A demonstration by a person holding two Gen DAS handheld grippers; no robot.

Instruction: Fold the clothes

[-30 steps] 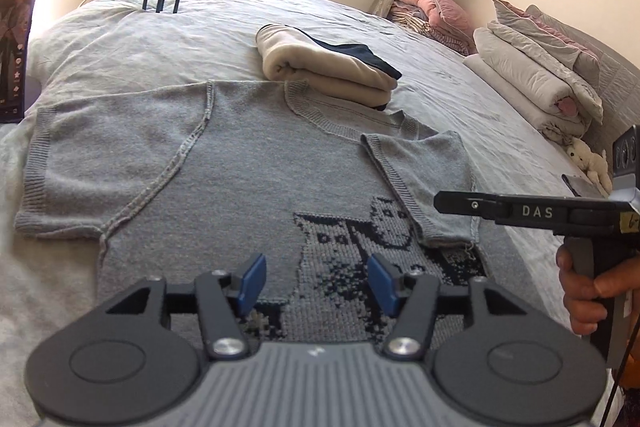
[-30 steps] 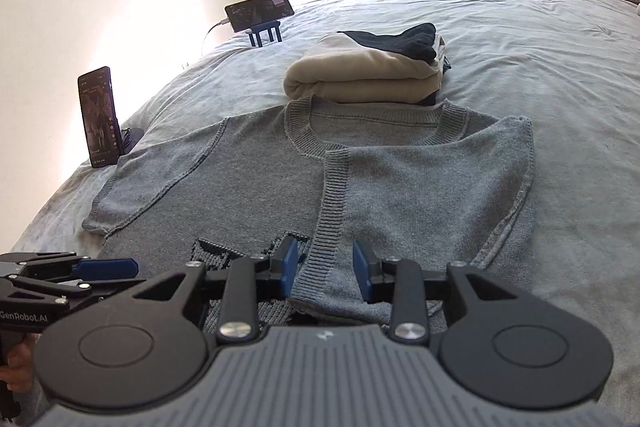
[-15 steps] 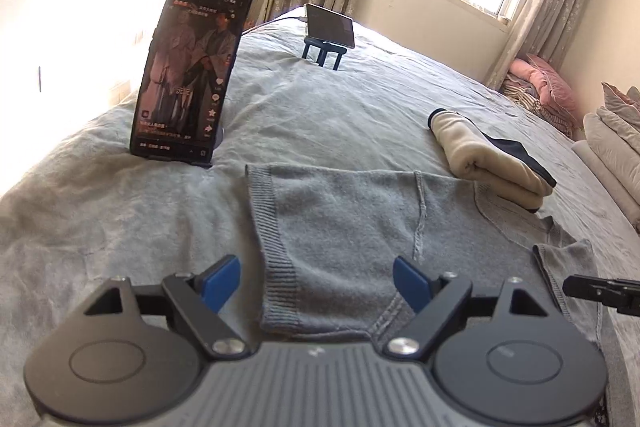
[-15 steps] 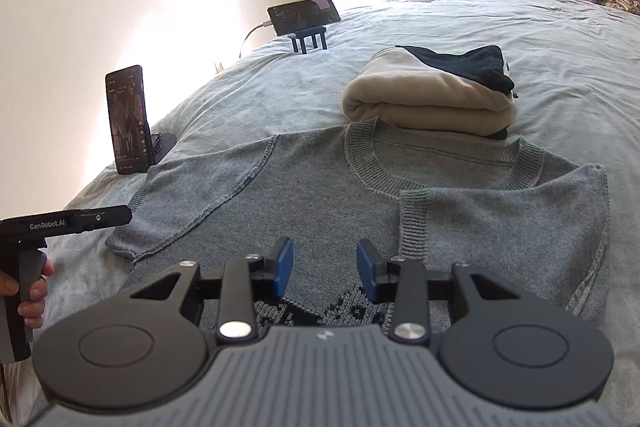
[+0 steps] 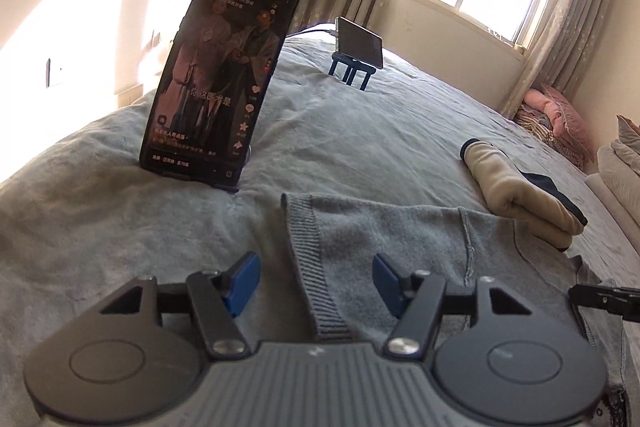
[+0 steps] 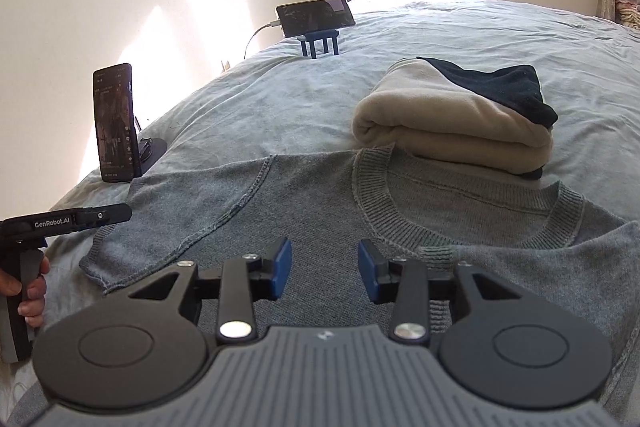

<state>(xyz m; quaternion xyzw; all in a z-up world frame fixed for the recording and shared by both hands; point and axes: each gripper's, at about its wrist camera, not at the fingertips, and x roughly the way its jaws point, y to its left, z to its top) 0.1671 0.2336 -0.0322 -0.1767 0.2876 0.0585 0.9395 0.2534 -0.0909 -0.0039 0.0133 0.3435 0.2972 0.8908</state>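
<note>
A grey bed (image 6: 460, 27) fills both views, and everything else sits on it. The largest thing on it is the grey sweater (image 6: 312, 211), spread flat at the near end with its neckline toward the far end. Its one sleeve is already folded in over the chest (image 6: 532, 267); the other sleeve (image 5: 380, 239) lies stretched out flat to the side, ending in a ribbed cuff (image 5: 308, 259).

Just beyond the sweater's neckline, touching it, lies a folded pile (image 6: 452, 123) of beige cloth with a dark piece on top. Off the outstretched sleeve's end an upright phone (image 5: 220, 75) stands on the bed, its screen lit. Farther from the sweater, toward the window, a second phone (image 6: 316, 15) rests sideways on a small blue stand (image 6: 320, 43) with a cable at one end.

The left gripper (image 5: 316, 283) hangs low over the outstretched sleeve. Its jaws have just been closing but stand apart, one blue pad (image 5: 242, 283) outside the cuff and the other over the sleeve, neither pressing on the knit. A hand (image 6: 28, 291) grips its handle at the sweater's side.

The right gripper (image 6: 324, 267) hovers over the sweater's chest below the neckline, jaws fairly narrow, having just eased open a little, with nothing gripped between the pads (image 6: 280, 267).
</note>
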